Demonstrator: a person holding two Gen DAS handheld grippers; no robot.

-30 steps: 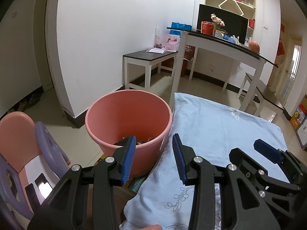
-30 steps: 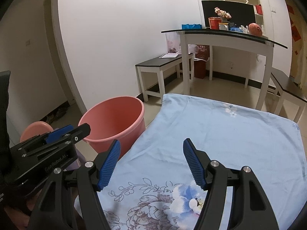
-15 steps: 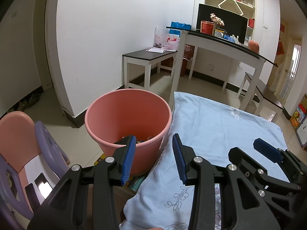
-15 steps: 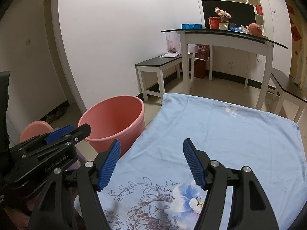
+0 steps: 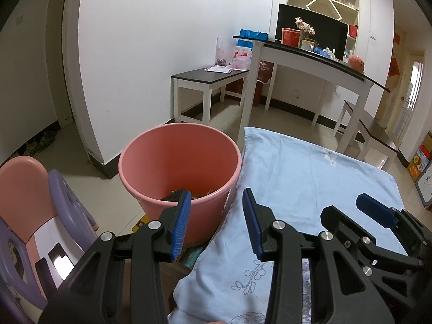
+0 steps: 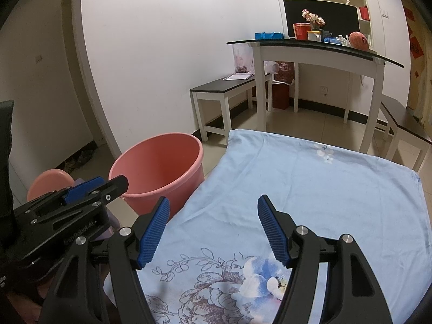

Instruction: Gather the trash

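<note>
**Both grippers empty, bucket sitting off the left edge of the table**

Quick status from my end. My left gripper point(image 5: 216, 225) is hanging over the near-left corner of the table, fingers spread apart with nothing between them. The blue pads point(image 5: 181, 225) aren't touching anything; through the gap I'm looking at the side of the pink bucket point(image 5: 179, 162) and the edge of the blue sheet point(image 5: 310, 178) that covers the table.

My right gripper point(image 6: 213, 228) is released too, and its fingers are spread wider than the left's. It hovers over the sheet, above the flower print point(image 6: 264, 275) at the near end. Nothing is pinched there either, and I can't see any contact with the cloth.

The bucket stands on the floor right up against the left side of the table, its rim just about touching the hanging sheet. Looking down into it from the left camera, I can see some dark bits of trash point(image 5: 199, 194) at the bottom, partly hidden behind my left finger, so I can't tell what they are.

The two grippers are side by side, each showing up in the other's camera. A pink and purple kid's chair point(image 5: 35, 210) sits left of the bucket. Further back are a low dark-topped bench point(image 5: 208, 75) and a tall white table point(image 5: 310, 62) with clutter on top.
</note>
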